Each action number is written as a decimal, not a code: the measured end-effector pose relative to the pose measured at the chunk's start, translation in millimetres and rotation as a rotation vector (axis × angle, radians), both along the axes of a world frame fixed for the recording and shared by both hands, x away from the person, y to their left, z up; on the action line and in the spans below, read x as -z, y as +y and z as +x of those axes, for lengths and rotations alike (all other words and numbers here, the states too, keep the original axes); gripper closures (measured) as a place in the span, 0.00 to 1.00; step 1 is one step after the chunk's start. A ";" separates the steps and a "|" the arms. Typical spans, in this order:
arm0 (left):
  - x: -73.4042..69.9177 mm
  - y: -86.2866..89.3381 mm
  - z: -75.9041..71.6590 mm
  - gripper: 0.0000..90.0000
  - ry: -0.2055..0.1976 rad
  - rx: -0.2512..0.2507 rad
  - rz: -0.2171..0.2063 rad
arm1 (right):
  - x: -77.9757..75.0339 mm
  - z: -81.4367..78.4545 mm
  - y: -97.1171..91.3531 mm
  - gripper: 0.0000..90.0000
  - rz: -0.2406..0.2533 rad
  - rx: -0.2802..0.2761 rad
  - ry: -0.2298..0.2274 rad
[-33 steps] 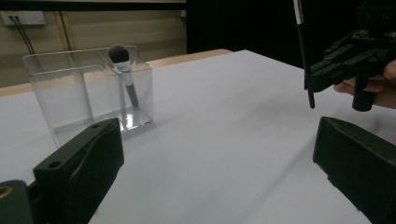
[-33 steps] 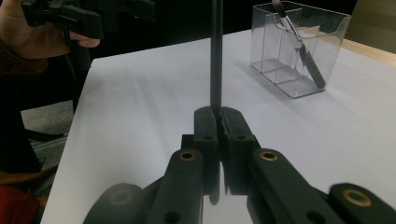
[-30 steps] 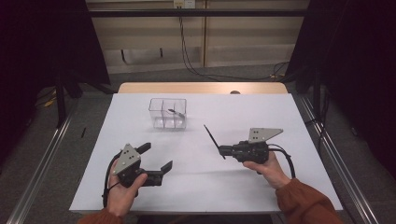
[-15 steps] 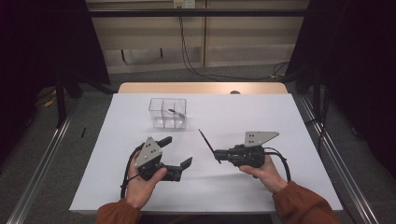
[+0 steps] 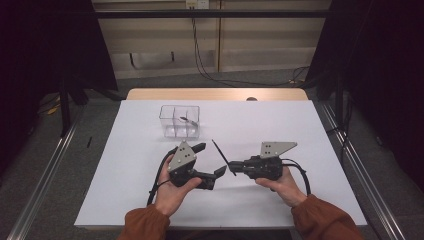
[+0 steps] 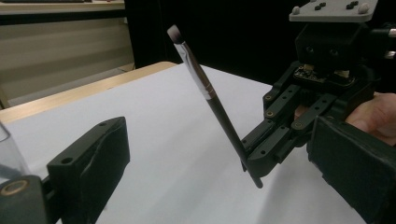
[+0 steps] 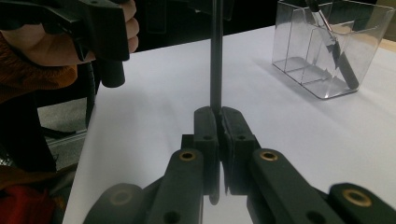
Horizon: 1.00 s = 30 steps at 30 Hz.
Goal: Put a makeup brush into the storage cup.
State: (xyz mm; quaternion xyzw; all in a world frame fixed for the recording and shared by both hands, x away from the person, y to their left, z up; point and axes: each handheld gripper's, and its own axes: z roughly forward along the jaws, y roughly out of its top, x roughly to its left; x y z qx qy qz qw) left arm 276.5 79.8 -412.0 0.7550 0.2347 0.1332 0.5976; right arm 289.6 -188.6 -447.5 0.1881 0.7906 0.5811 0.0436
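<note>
Nearest me, the right claw [image 5: 239, 167] is clamped tight on the lower end of a slim makeup brush [image 5: 223, 157], which slants up off the white bench [image 5: 300, 125] with its bristle tip raised. Just beside it, the left claw [image 5: 210, 161] hangs with its jaws spread wide and nothing between them, so a handover looks likely, not yet made. Farther back stands the clear divided box [image 5: 179, 121], already holding one brush [image 5: 188, 120]; this second one still has to get there.
</note>
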 end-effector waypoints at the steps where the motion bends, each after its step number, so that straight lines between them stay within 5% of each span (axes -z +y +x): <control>1: -0.4 -1.1 1.6 0.06 0.005 0.000 -0.006 | 0.1 0.0 -0.3 0.96 0.001 0.002 0.001; 10: 3.1 -12.2 10.1 0.13 0.020 -0.027 -0.004 | 1.8 1.0 -0.9 0.96 0.003 0.008 0.007; 13: 1.5 -12.3 9.9 0.27 0.002 -0.034 -0.023 | 2.6 1.1 -1.0 0.96 0.000 0.010 0.010; 17: 4.2 -13.7 9.8 0.33 0.012 -0.054 -0.033 | 3.9 1.3 -0.9 0.96 -0.002 0.011 0.014; 30: 9.1 -11.6 13.0 0.69 0.044 -0.012 -0.039 | 7.3 1.3 0.3 0.96 -0.015 0.009 0.023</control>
